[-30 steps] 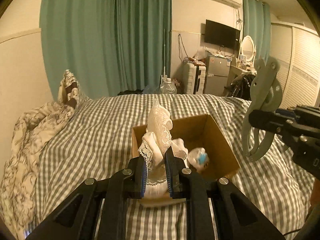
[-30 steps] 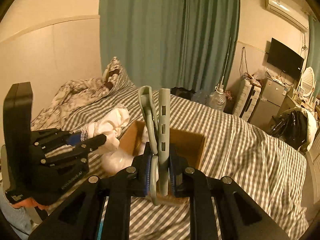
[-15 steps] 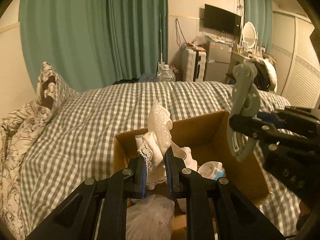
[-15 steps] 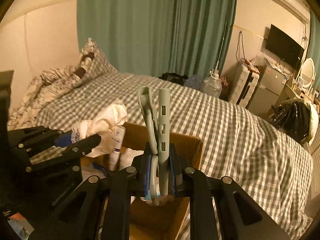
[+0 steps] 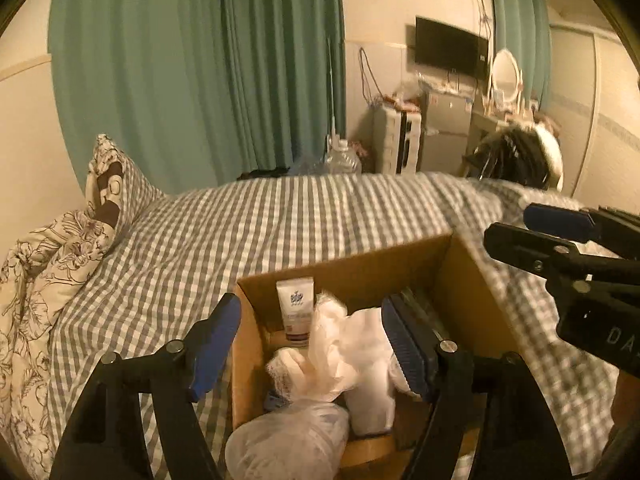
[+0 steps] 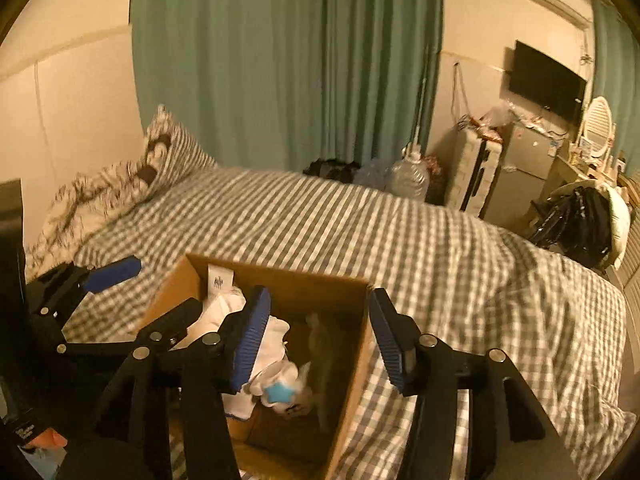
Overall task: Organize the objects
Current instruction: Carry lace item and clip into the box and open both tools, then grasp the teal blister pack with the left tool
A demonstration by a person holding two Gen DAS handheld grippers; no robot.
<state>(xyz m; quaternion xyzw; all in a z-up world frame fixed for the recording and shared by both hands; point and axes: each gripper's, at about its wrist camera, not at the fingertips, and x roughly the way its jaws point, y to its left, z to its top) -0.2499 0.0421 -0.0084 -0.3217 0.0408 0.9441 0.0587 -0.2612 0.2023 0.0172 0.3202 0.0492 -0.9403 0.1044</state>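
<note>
Both your tongs, left (image 5: 310,344) and right (image 6: 318,338), have just opened and stand apart, empty, over the cardboard box (image 5: 352,276) on the bed (image 5: 280,220). White lace cloth (image 5: 340,344) lies inside: soft, light; pinch a bunched fold

right gripper (image 6: 320,332): fingers apart, just opened, nothing between | cardboard box (image 6: 280,280): on checked bed (image 6: 440,248), holds white cloth (image 6: 224,312), tube (image 6: 219,278) far-left | left gripper (image 6: 132,292): left, fingers apart
</note>
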